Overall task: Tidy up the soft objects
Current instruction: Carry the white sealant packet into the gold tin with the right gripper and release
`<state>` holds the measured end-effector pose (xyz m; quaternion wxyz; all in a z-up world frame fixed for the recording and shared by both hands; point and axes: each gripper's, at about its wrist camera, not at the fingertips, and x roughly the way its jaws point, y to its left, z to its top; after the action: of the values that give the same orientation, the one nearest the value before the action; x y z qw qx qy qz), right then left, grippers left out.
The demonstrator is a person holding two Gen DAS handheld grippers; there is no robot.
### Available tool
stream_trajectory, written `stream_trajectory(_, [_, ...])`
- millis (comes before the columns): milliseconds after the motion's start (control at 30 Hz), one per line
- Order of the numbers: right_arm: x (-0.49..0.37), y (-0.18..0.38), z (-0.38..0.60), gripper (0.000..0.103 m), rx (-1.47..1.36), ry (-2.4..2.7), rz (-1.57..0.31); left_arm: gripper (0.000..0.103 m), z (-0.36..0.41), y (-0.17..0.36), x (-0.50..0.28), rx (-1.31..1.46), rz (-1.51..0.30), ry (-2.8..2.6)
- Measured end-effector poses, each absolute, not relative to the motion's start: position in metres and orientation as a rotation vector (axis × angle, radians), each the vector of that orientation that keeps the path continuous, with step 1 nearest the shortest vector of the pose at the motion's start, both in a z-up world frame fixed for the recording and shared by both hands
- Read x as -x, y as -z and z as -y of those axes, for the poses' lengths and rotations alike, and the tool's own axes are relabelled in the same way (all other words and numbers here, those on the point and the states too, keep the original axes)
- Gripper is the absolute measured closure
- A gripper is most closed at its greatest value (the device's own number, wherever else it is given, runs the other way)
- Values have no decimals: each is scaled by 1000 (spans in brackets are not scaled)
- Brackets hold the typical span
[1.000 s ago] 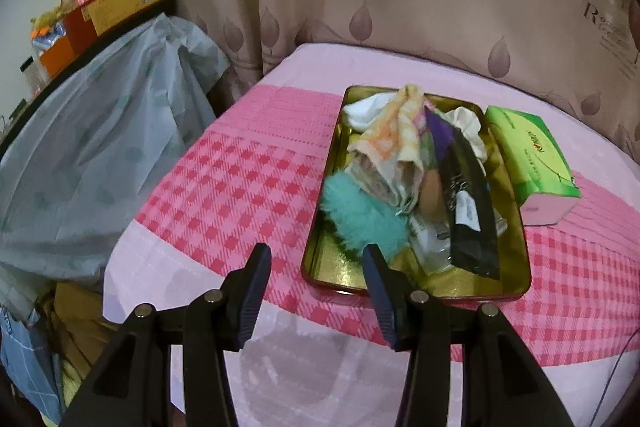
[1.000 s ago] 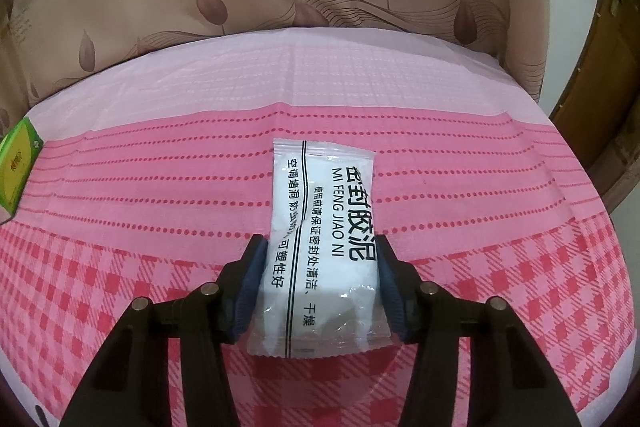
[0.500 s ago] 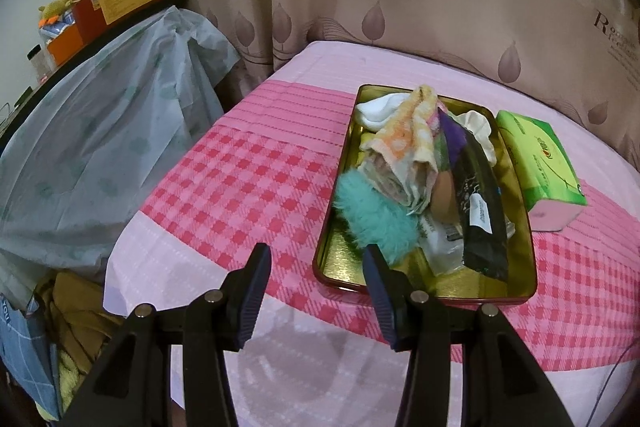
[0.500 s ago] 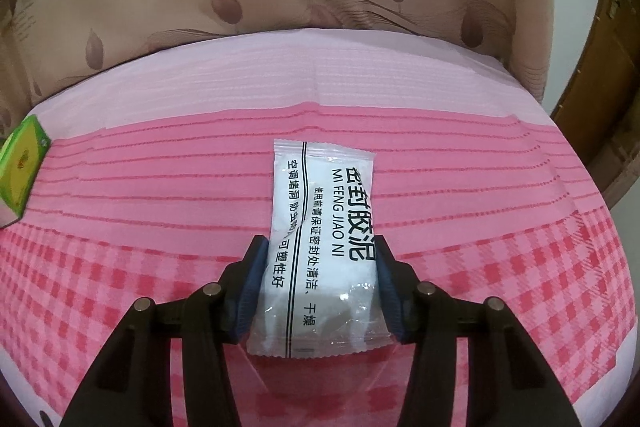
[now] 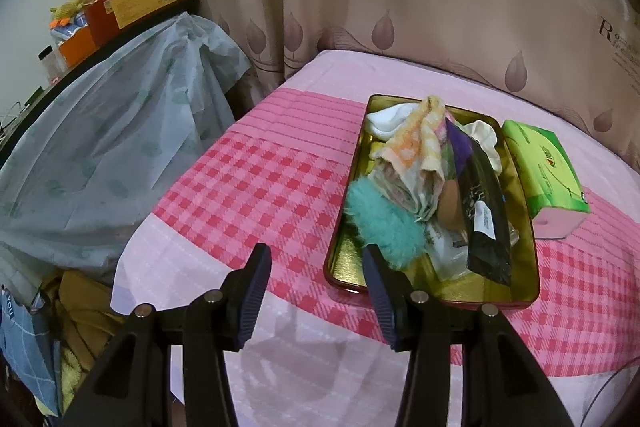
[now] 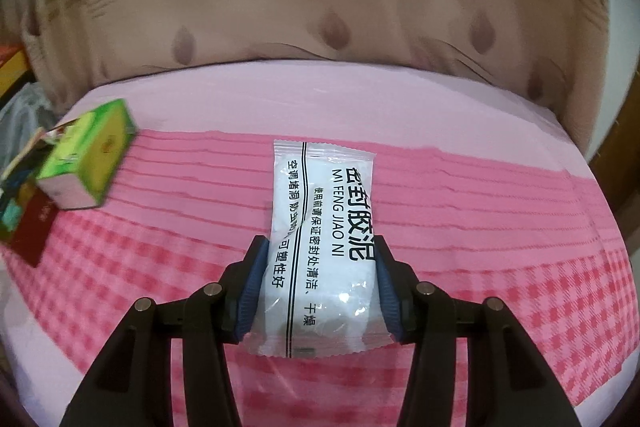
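Observation:
My right gripper is shut on a white sealed packet with black Chinese print and holds it above the pink checked bedspread. In the left wrist view a gold metal tray lies on the bed, filled with soft items: a teal fluffy puff, an orange checked cloth, white cloths and a black packet. My left gripper is open and empty, just in front of the tray's near left corner.
A green tissue pack lies right of the tray and shows in the right wrist view. A pale plastic-covered pile stands left of the bed, with boxes above. A leaf-print curtain hangs behind.
My right gripper has lifted and swung left with the packet; the tissue pack and tray edge have come into its view. My left gripper has drifted slightly left of the tray.

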<state>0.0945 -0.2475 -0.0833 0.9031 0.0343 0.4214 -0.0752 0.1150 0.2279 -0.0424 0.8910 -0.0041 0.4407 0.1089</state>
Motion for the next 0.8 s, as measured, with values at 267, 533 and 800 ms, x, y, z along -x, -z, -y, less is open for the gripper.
stream_trajectory(267, [-104, 59, 179, 56, -10, 22, -838, 55, -234, 40, -113, 24, -902, -255])
stream_trajectory(533, [-113, 47, 109, 56, 11, -114, -816, 55, -237, 39, -112, 24, -892, -282])
stream_trajectory(800, [-121, 41, 44, 56, 57, -234, -812, 55, -243, 36, -111, 40, -880, -309])
